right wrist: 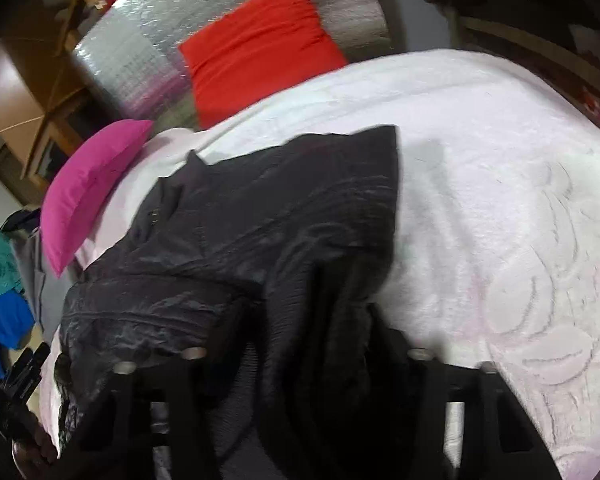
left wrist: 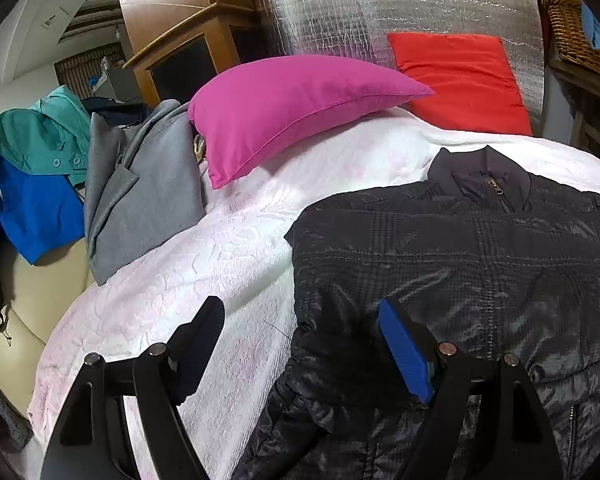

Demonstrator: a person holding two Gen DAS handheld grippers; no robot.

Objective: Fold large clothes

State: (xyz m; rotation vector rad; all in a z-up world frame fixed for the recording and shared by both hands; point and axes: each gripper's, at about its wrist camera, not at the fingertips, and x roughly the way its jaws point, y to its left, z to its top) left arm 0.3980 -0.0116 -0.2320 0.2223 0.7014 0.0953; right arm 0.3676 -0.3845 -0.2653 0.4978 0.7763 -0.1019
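Observation:
A black quilted jacket (left wrist: 460,264) lies on the white bed cover (left wrist: 220,248), collar and zipper toward the pillows. My left gripper (left wrist: 300,340) is open and empty, hovering over the jacket's left edge; its blue pad (left wrist: 404,356) is above the fabric. In the right wrist view the jacket (right wrist: 240,216) is partly folded over. My right gripper (right wrist: 312,344) is shut on a bunched fold of the jacket, which drapes between the fingers and hides the tips. The left gripper (right wrist: 20,376) shows at the lower left there.
A magenta pillow (left wrist: 292,108) and a red pillow (left wrist: 460,80) sit at the bed head against a silver foil panel (left wrist: 380,8). A grey coat (left wrist: 144,188), teal garment (left wrist: 44,132) and blue garment (left wrist: 28,208) lie at left. A wicker basket (left wrist: 580,36) stands right.

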